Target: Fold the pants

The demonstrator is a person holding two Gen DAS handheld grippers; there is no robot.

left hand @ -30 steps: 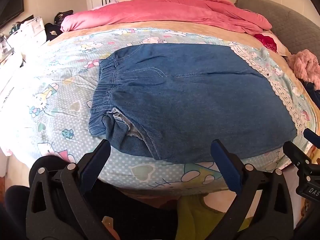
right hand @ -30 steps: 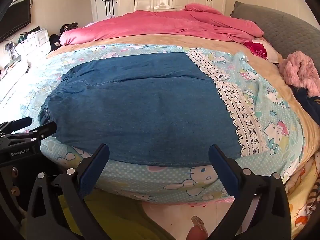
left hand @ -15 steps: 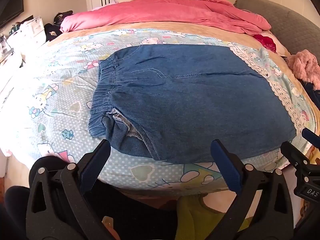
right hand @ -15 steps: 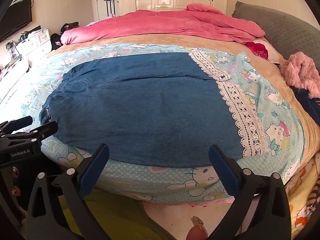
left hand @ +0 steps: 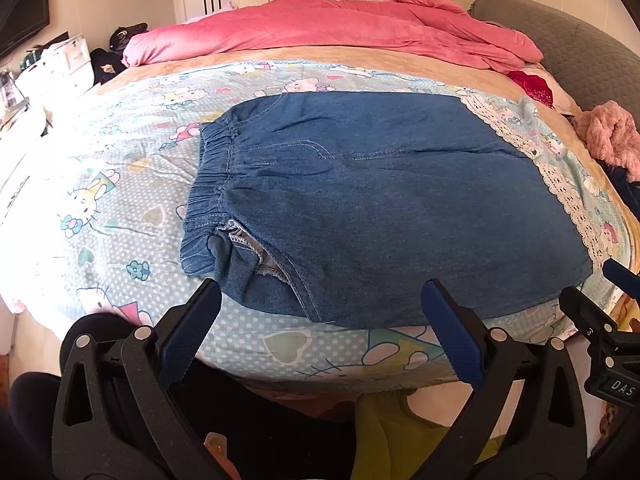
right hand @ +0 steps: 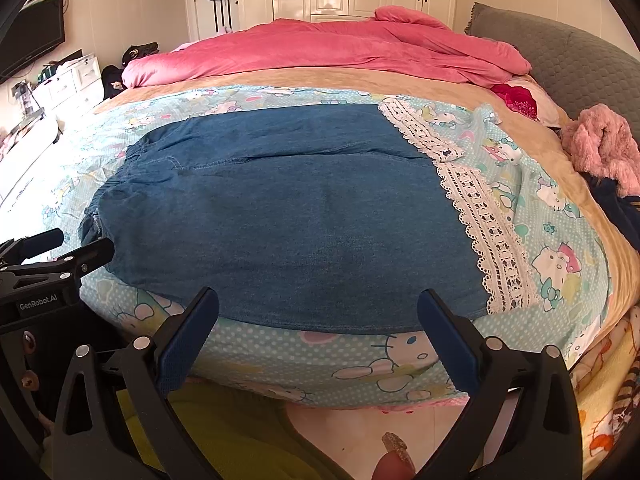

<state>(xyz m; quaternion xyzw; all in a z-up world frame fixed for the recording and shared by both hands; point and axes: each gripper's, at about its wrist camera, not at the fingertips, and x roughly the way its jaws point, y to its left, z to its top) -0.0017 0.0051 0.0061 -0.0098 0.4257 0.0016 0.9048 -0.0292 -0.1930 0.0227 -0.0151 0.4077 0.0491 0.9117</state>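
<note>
both grippers, left (left hand: 320,320) and right (right hand: 318,320), hang wide open and empty just off the bed's (right hand: 320,350) near edge, barely shifted over the last second, pants (left hand: 380,208) flat and doubled leg-on-leg, so the next fold looks unstarted.

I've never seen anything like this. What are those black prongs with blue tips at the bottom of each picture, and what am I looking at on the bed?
Those prongs are hand-held claws; a person holds one in each hand, with no robot arm. Each carries a wide-angle camera looking along its fingers. One picture comes from the left claw, the other from the right claw. Both are open and hold nothing. Ahead lie denim pants, folded once, on a cartoon-cat sheet, waistband toward the left. A pink quilt lies behind.
</note>
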